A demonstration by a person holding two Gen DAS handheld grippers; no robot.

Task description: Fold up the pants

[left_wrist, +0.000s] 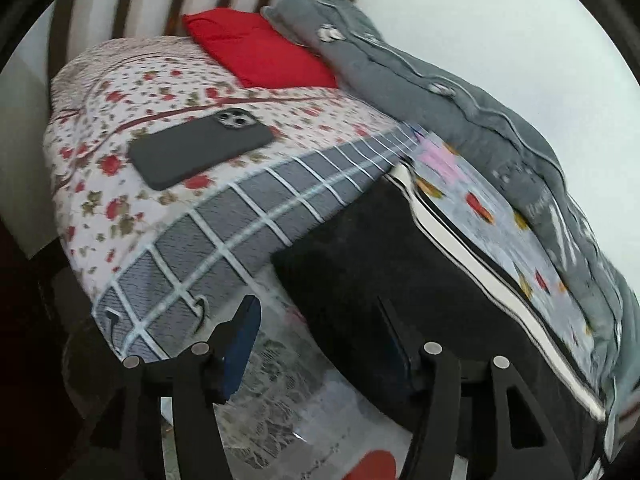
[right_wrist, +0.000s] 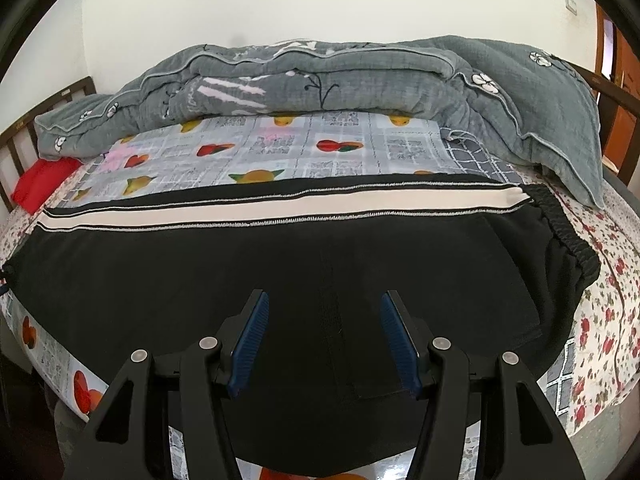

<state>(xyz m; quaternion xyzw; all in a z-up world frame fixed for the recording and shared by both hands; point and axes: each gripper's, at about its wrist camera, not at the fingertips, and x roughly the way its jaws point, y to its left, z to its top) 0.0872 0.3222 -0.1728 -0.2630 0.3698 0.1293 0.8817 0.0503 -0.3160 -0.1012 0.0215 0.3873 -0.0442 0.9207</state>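
Black pants (right_wrist: 280,272) with a white side stripe (right_wrist: 280,210) lie flat across the bed, waistband (right_wrist: 560,224) at the right in the right wrist view. My right gripper (right_wrist: 324,308) is open and empty, hovering over the near edge of the pants. In the left wrist view the pants (left_wrist: 400,260) lie to the right, one end near the middle. My left gripper (left_wrist: 316,316) is open and empty, just above that end of the pants, its right finger over the black cloth.
A dark phone (left_wrist: 200,148) lies on the floral sheet (left_wrist: 120,184). A red cloth (left_wrist: 260,48) lies by the headboard. A grey quilt (right_wrist: 320,76) is bunched along the far side by the wall. A checked grey cloth (left_wrist: 240,216) lies beside the pants.
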